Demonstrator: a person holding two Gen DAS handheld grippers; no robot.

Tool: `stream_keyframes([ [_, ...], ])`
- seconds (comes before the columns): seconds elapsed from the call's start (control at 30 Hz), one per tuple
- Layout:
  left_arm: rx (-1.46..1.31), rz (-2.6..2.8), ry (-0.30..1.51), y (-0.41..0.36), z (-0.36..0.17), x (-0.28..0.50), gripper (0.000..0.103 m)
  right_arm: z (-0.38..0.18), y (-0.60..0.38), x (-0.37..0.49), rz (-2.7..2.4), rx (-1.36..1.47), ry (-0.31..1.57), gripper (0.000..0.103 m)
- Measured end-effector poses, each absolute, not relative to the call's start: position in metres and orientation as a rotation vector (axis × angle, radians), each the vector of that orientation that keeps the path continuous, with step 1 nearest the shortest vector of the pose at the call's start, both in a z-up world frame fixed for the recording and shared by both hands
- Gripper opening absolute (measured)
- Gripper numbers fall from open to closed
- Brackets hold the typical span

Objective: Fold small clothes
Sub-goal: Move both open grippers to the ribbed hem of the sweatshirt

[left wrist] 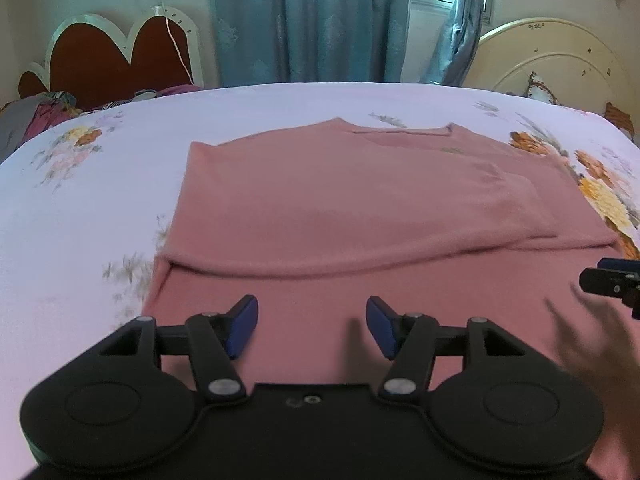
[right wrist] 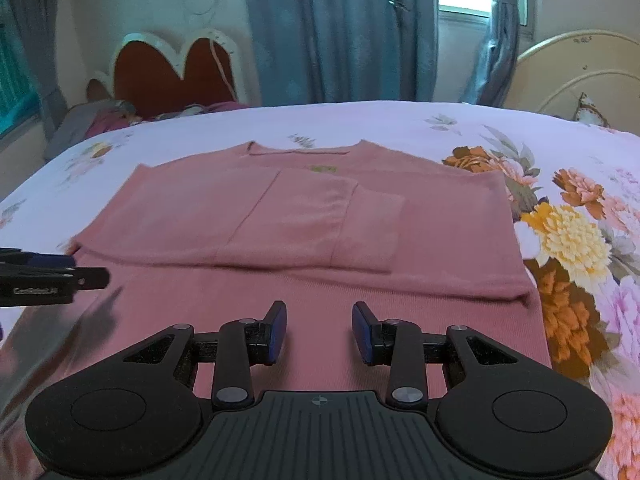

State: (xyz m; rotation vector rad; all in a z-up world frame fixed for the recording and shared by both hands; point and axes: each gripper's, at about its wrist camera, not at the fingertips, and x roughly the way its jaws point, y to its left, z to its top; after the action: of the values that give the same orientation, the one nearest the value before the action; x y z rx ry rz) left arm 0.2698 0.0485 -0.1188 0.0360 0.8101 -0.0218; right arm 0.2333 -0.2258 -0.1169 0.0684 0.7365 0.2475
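A pink knitted top (left wrist: 360, 208) lies flat on the floral bedsheet (left wrist: 80, 208), collar at the far side, both sleeves folded in over the body. It also shows in the right wrist view (right wrist: 304, 220). My left gripper (left wrist: 312, 326) is open and empty, just above the near hem part of the top. My right gripper (right wrist: 319, 330) is open and empty over the same near part. The right gripper's tip shows at the right edge of the left wrist view (left wrist: 612, 280); the left one shows at the left edge of the right wrist view (right wrist: 52, 276).
The bed's far edge meets blue curtains (left wrist: 312, 20). A red heart-shaped headboard (left wrist: 116, 52) with a pile of clothes (left wrist: 44, 116) stands far left. A cream round headboard (left wrist: 560, 60) stands far right. Bare sheet (right wrist: 580, 220) lies on both sides of the top.
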Motion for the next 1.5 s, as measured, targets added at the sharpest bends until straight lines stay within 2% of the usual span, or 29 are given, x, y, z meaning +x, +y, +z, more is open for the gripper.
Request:
stream_keyframes([
  [0.33, 0.005, 0.033, 0.839, 0.047, -0.114, 0.207, 0.062, -0.117, -0.237, 0.165, 0.311, 0.007, 0.752, 0.036],
  [0.73, 0.001, 0.016, 0.837, 0.054, -0.110, 0.169, 0.068, -0.113, -0.240, 0.115, 0.235, 0.052, 0.751, 0.036],
  [1.33, -0.037, -0.011, 0.851, 0.104, -0.117, 0.088, 0.071, -0.110, -0.220, 0.032, 0.088, 0.070, 0.779, 0.036],
  [1.5, -0.054, 0.005, 0.858, 0.120, -0.119, 0.067, 0.074, -0.111, -0.226, 0.013, 0.030, 0.081, 0.783, 0.038],
])
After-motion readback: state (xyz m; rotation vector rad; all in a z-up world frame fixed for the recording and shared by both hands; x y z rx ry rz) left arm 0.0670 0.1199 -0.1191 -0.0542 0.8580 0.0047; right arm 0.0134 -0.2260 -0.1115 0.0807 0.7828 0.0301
